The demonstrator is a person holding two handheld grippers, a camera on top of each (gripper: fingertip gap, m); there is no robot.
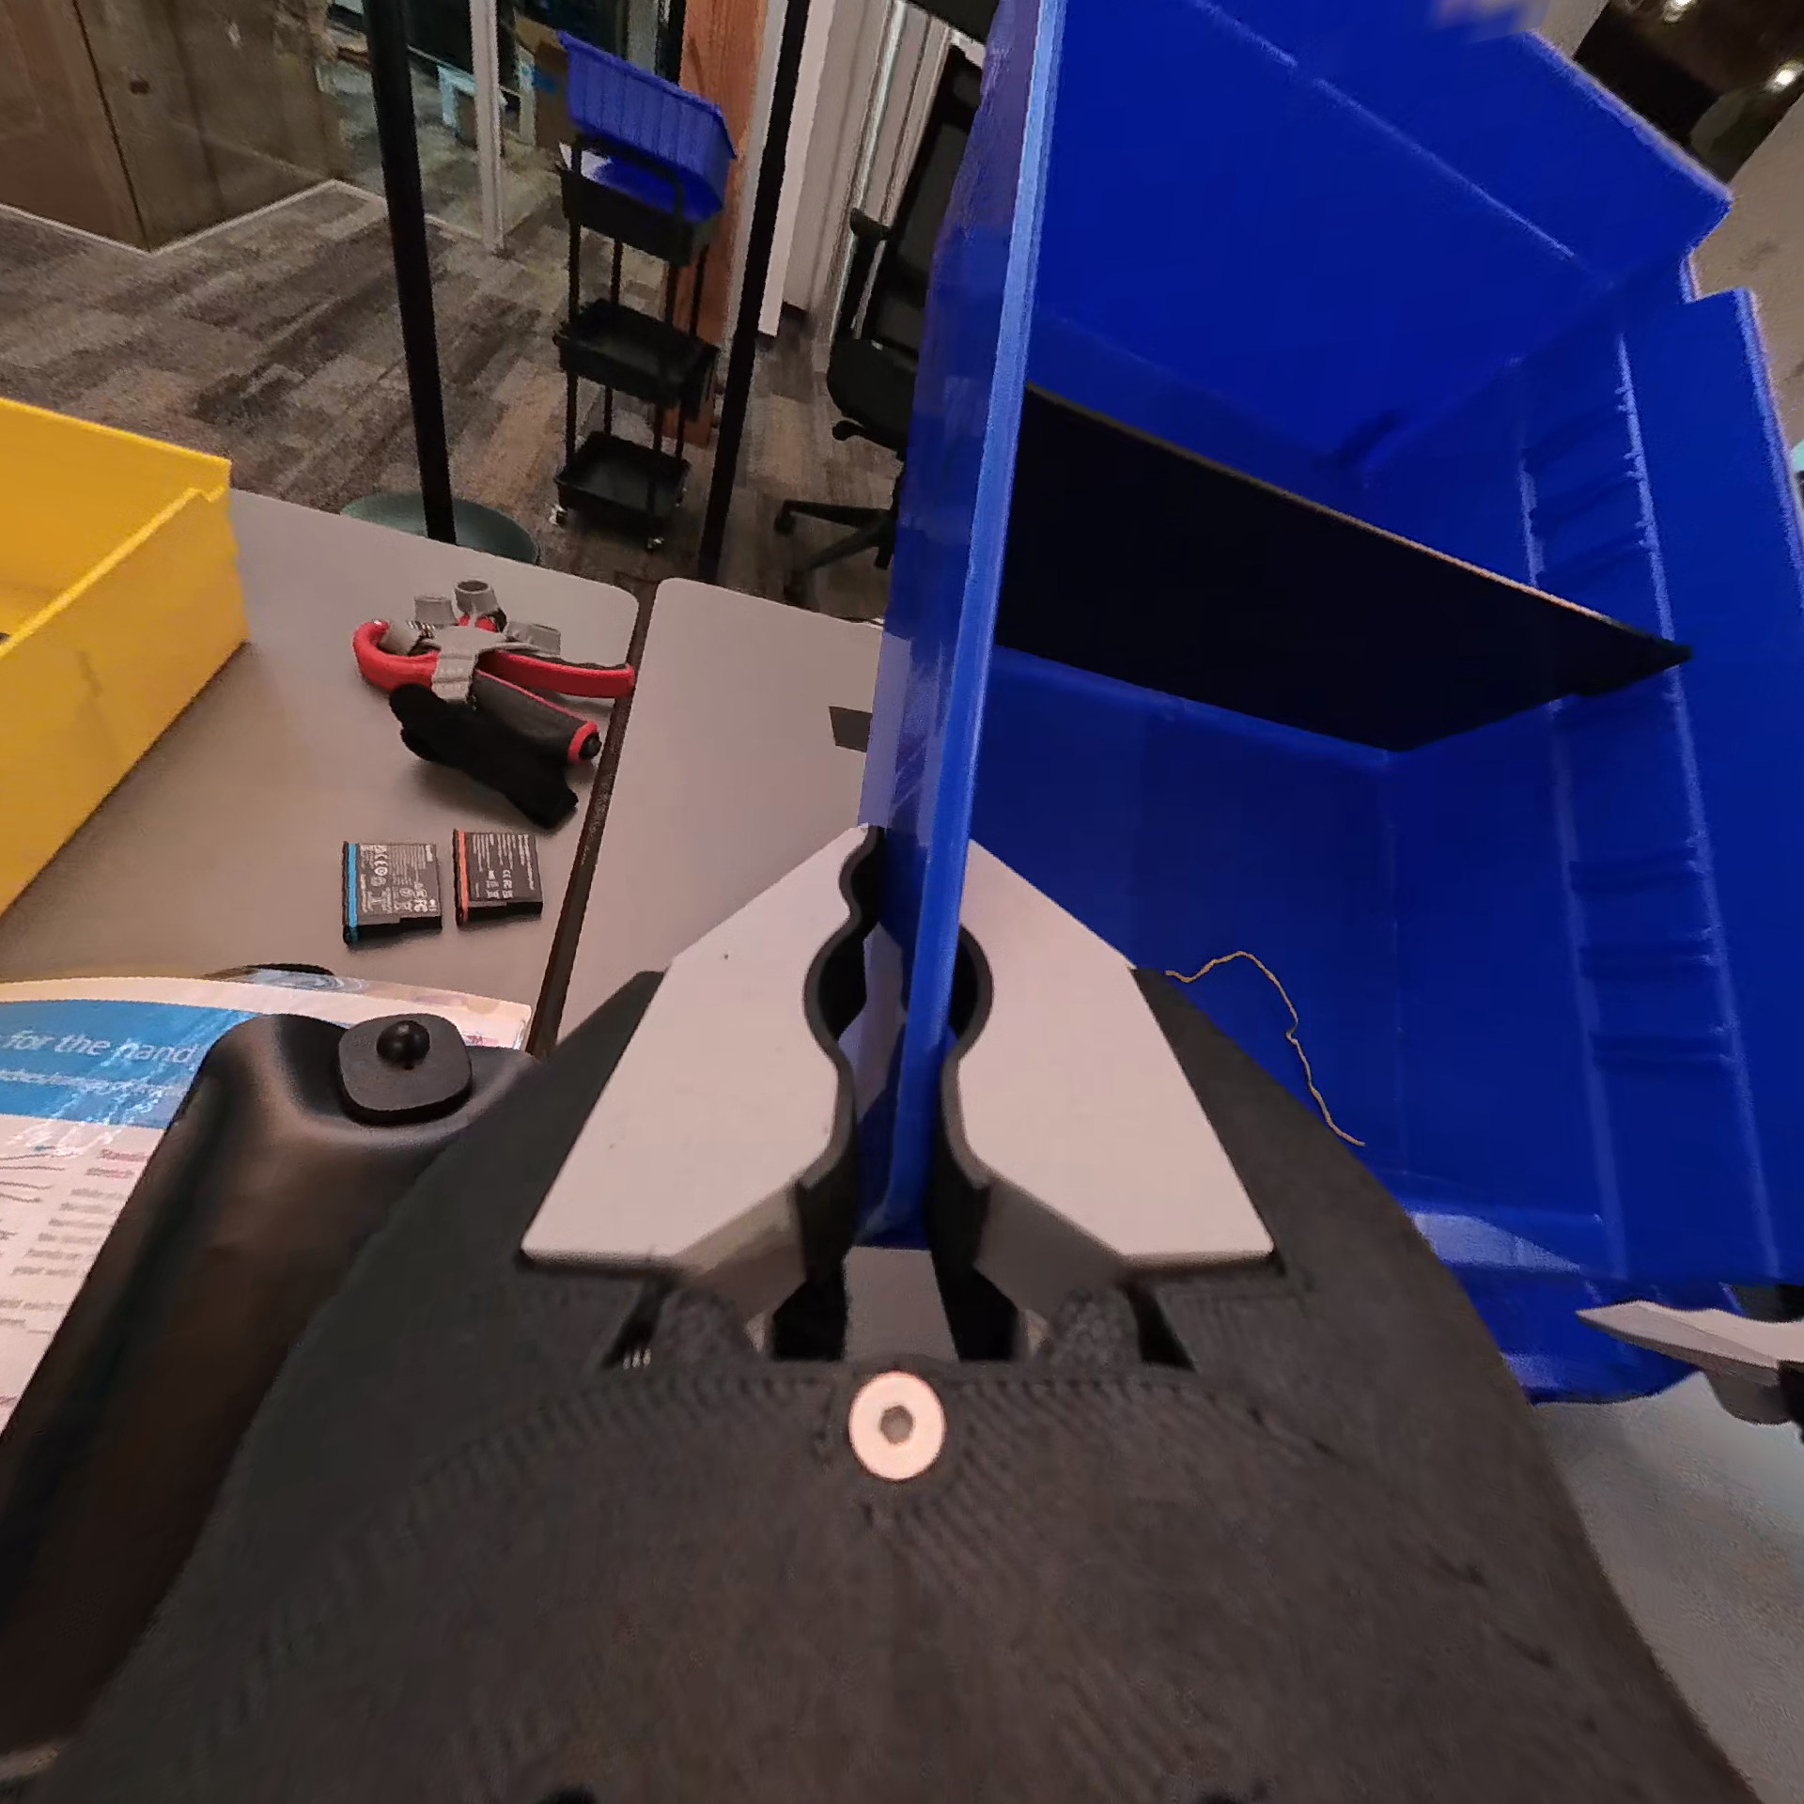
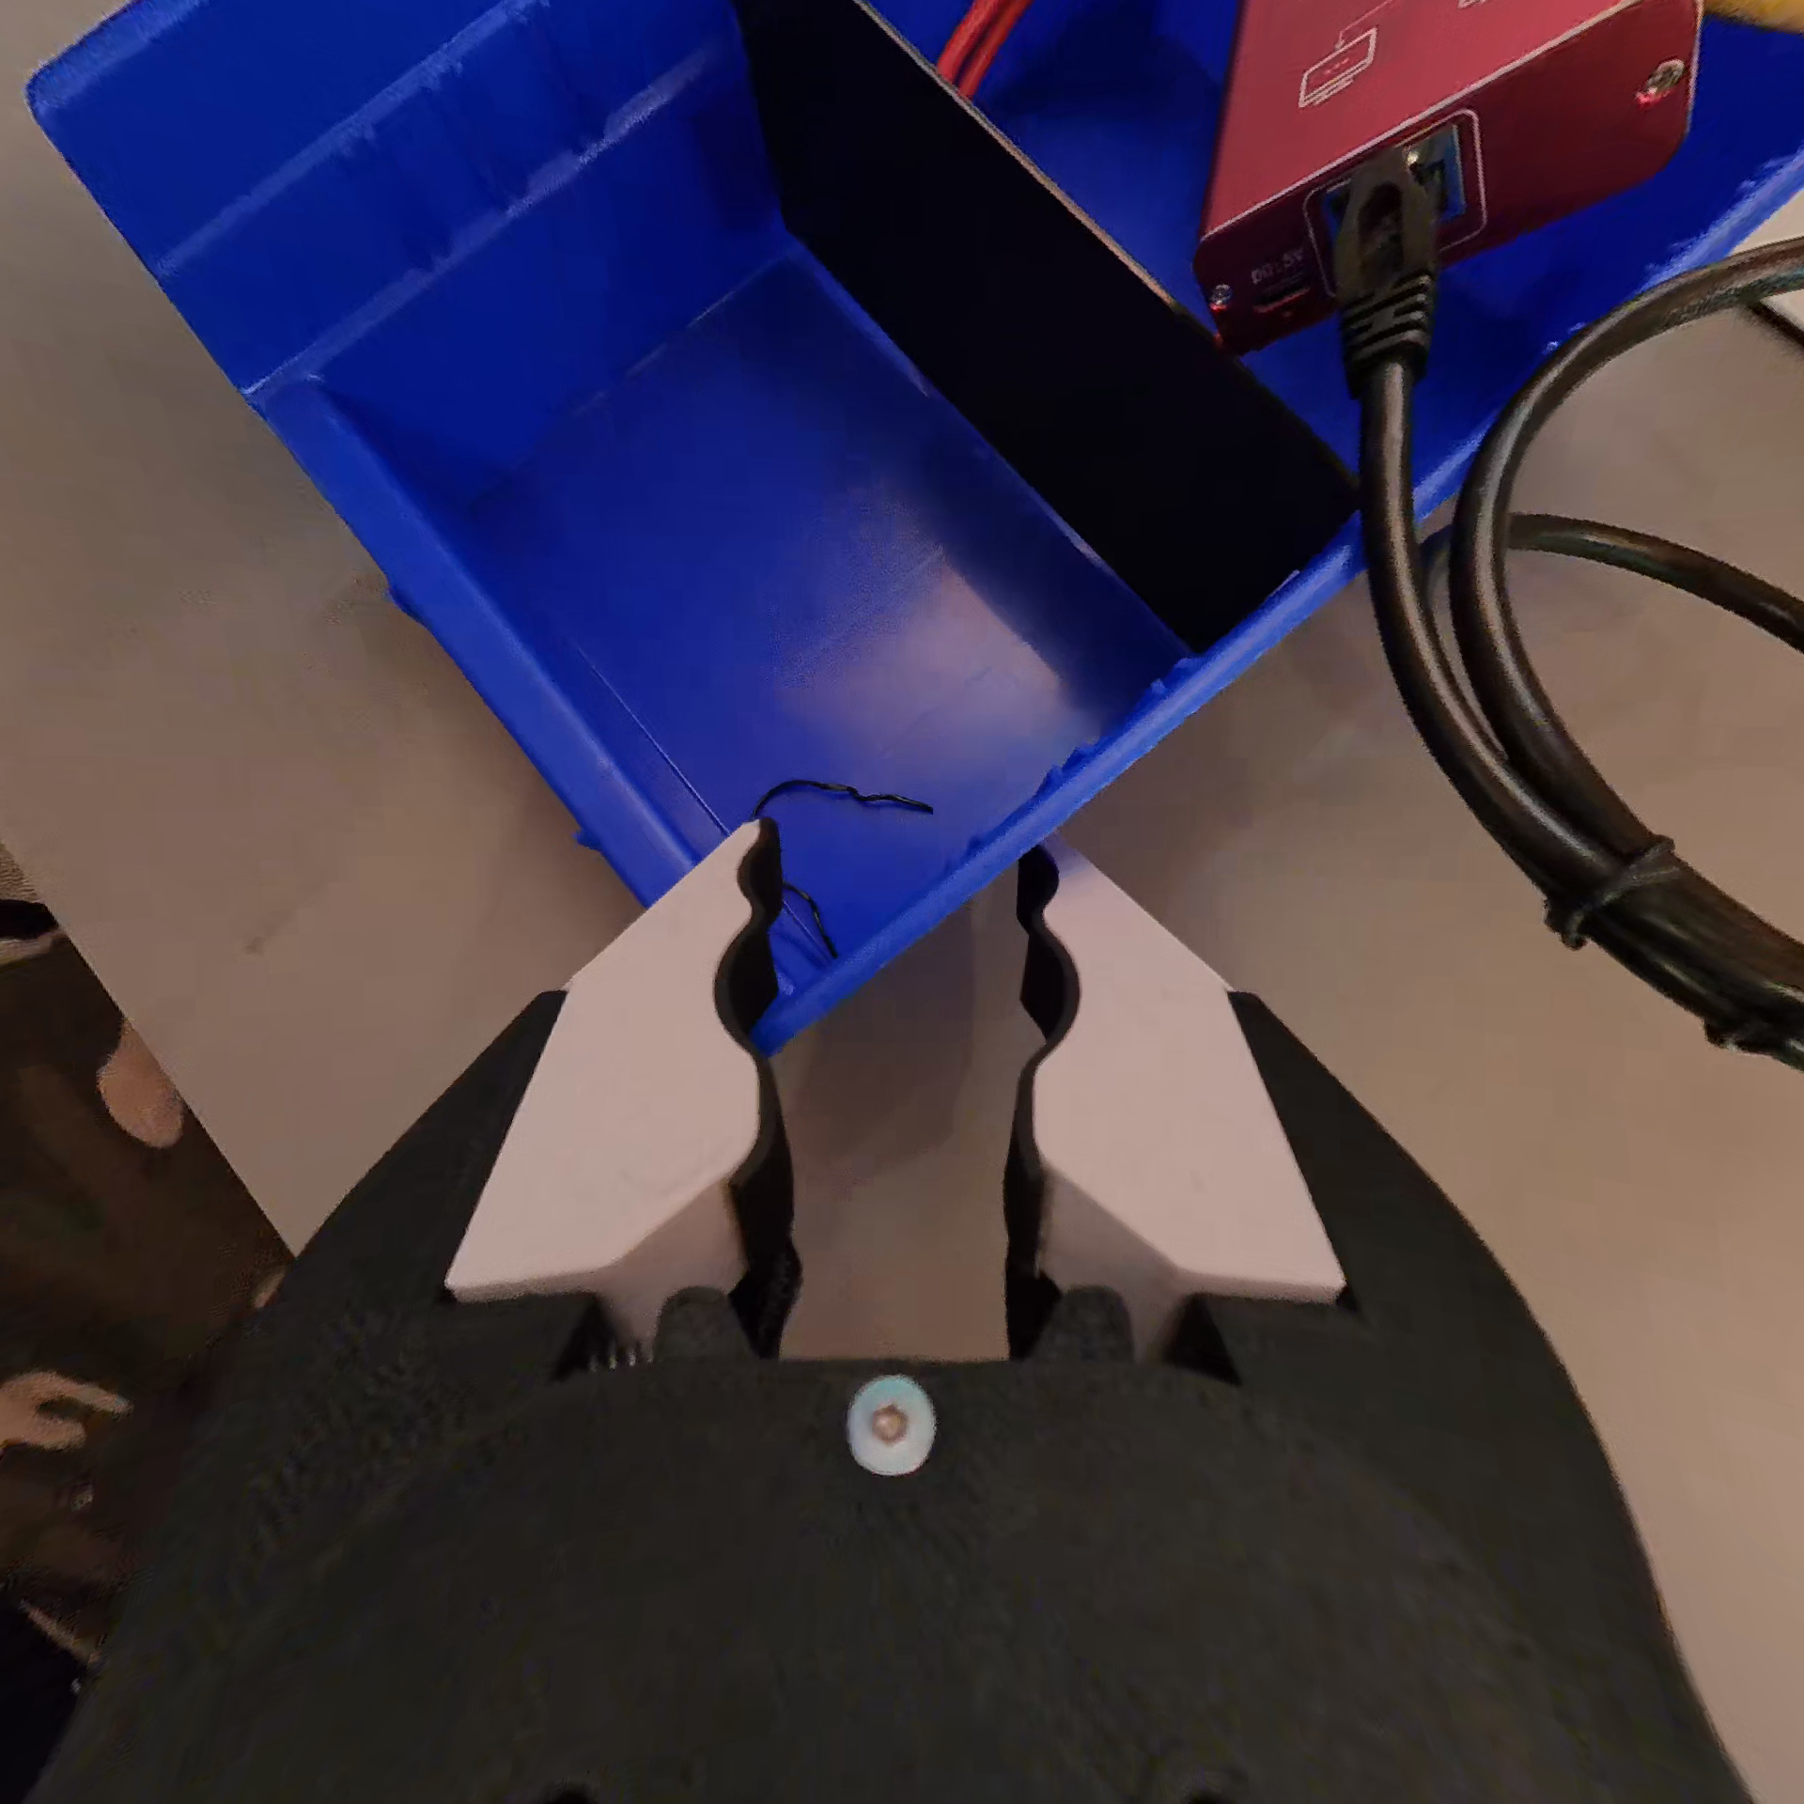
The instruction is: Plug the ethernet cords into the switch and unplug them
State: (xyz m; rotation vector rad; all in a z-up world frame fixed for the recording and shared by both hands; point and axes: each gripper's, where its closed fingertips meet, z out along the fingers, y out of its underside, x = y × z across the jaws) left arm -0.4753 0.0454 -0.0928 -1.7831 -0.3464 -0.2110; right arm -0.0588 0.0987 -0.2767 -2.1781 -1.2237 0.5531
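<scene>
A blue bin (image 2: 742,547) with a black divider (image 2: 1025,322) sits on the table. Behind the divider lies a red switch (image 2: 1445,137) with a black ethernet cord (image 2: 1386,283) plugged into its front port; the cord runs over the bin's rim into a tied coil (image 2: 1601,879). My left gripper (image 1: 918,859) is shut on the bin's side wall (image 1: 966,586). My right gripper (image 2: 893,859) is open and empty at the bin's near corner, its left finger over the rim. The switch is out of sight in the left wrist view.
On the grey table (image 1: 293,800) to the left lie a yellow bin (image 1: 88,625), a red-handled tool with black cloth (image 1: 498,683), two small flat battery packs (image 1: 439,883) and a black object on a printed sheet (image 1: 88,1113). A thin thread (image 2: 840,796) lies in the bin. One gripper's finger ends stand about 45 centimetres off the other's.
</scene>
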